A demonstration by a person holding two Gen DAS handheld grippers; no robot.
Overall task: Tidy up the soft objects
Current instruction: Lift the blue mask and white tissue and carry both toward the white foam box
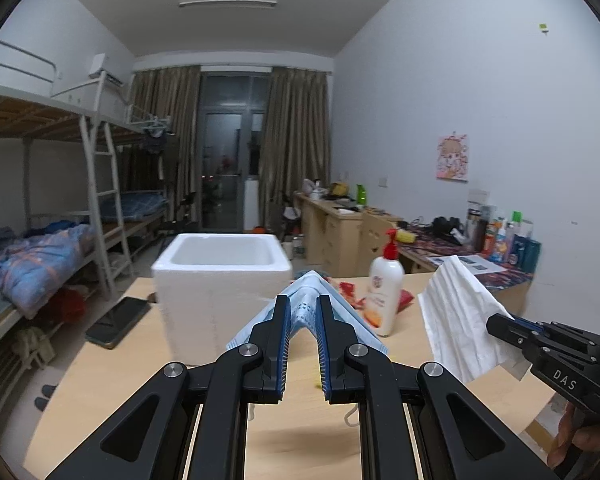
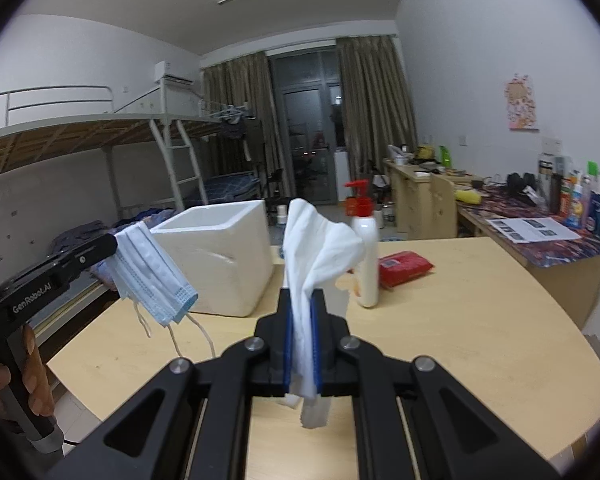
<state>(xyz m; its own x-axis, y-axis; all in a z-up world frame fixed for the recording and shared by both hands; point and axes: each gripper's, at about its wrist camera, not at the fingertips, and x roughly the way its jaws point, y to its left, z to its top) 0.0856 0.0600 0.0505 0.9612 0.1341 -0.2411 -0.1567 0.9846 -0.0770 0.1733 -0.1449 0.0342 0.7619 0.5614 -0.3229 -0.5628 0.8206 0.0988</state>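
Dorm-room bunks framed a pale wooden surface (image 2: 480, 304) carrying a white foam box (image 1: 220, 276). Left gripper (image 1: 303, 320) jaws pinched a blue face mask (image 1: 306, 308), right gripper (image 2: 302, 320) jaws a white tissue (image 2: 320, 248), both lifted clear, likely bound for the box.

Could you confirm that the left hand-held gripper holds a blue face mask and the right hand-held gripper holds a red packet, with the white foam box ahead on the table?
Not quite: the right hand-held gripper holds a white tissue, as the right wrist view shows. The red packet lies on the table. The left hand-held gripper does hold the blue face mask, with the white foam box ahead.
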